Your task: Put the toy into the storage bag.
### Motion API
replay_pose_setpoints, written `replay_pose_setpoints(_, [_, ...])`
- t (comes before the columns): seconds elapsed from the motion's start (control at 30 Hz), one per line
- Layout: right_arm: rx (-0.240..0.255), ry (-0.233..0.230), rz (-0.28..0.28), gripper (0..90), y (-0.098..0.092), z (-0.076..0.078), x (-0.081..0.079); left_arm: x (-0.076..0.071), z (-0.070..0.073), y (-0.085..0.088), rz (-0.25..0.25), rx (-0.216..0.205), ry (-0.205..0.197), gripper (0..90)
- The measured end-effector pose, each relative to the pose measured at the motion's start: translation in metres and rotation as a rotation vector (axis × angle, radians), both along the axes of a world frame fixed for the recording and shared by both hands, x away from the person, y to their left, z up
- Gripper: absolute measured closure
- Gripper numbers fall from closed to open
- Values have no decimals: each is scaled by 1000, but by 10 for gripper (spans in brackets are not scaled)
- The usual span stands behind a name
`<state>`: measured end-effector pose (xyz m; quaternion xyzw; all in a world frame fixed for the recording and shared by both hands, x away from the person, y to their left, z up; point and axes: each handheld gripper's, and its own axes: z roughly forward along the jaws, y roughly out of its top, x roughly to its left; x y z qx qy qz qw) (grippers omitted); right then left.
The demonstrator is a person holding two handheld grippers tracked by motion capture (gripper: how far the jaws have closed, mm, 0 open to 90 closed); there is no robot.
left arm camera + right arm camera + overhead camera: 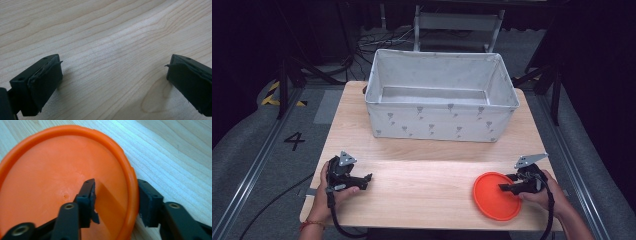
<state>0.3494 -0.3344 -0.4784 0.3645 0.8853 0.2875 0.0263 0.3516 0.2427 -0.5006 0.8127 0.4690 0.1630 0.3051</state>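
Note:
An orange round plate point(492, 201) lies flat on the wooden table point(422, 185) near its front right corner. My right gripper point(505, 187) is open at the plate's right edge. In the right gripper view its jaws point(117, 198) straddle the raised rim of the plate point(50, 177), one jaw over the inside, the other outside on the wood, with a gap on both sides of the rim. Held low at the front left, my left gripper point(365, 180) is open. Between its jaws point(113, 75) lies bare wood.
A large grey fabric box point(439, 122) with an open top stands across the back half of the table. Its visible floor is bare. Dark floor, cables and frame legs surround the table.

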Motion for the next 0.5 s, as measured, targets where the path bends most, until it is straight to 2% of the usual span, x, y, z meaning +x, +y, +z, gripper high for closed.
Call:
replay_pose_setpoints(0.07, [16,-1,0,640,-3,2,0,0,0,0,1,-1,0,6])
replay_pose_setpoints(0.1, [53,-7,-5,701,-8,7,0,0,0,0,0,0,0,5])
replay_pose_setpoints(0.17, [91,-12,5,748,-13,13,-1,0,0,0,0,0,0,5])
replay_pose_setpoints(0.2, [110,-13,4,760,-15,15,-2,0,0,0,0,-1,0,5])
replay_pose_setpoints(0.27, [116,-18,19,776,-17,19,-4,0,0,0,0,0,0,5])
replay_pose_setpoints(0.43, [178,-62,59,825,-16,38,-10,0,0,0,2,0,-1,6])
replay_pose_setpoints(0.5, [159,-95,78,827,-11,47,-15,0,0,0,4,0,-1,6])
